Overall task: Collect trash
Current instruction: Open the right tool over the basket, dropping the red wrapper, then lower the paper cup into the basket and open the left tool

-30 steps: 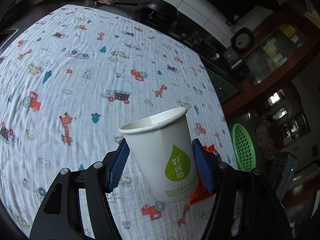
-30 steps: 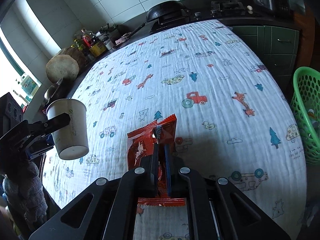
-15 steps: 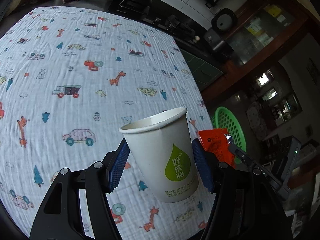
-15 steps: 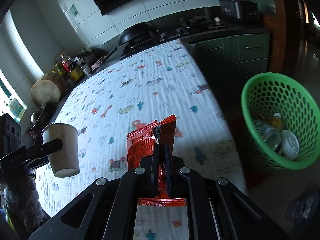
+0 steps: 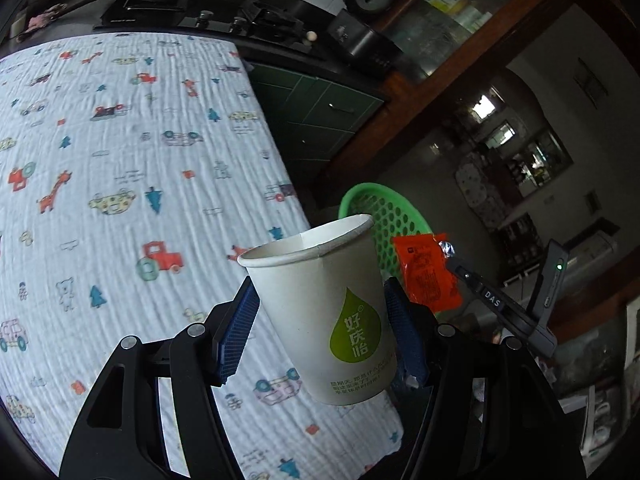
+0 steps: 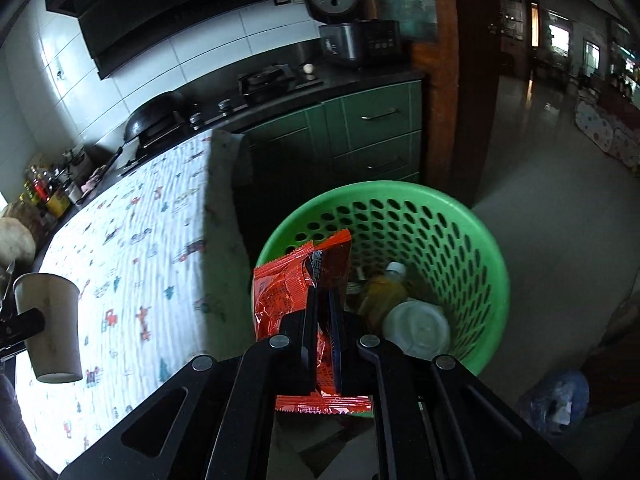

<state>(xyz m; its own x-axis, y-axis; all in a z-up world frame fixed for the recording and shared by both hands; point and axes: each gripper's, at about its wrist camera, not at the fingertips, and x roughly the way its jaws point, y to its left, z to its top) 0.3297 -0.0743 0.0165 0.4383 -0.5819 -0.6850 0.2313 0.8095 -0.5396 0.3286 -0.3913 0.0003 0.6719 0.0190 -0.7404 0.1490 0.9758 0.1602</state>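
Right wrist view: right gripper (image 6: 323, 322) is pinching an orange wrapper (image 6: 296, 284) above the green basket (image 6: 472, 236), while left gripper (image 5: 320, 320) is clamping a paper cup (image 5: 324, 312) beside it.

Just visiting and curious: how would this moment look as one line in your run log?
left fingers: gripping paper cup | right fingers: pinching red wrapper above green basket | basket holds bottle

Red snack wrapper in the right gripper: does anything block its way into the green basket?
Nothing visible does. The right gripper is shut on the red snack wrapper, held in front of the green basket, whose open mouth shows only a bottle and a white lid lying at the bottom.
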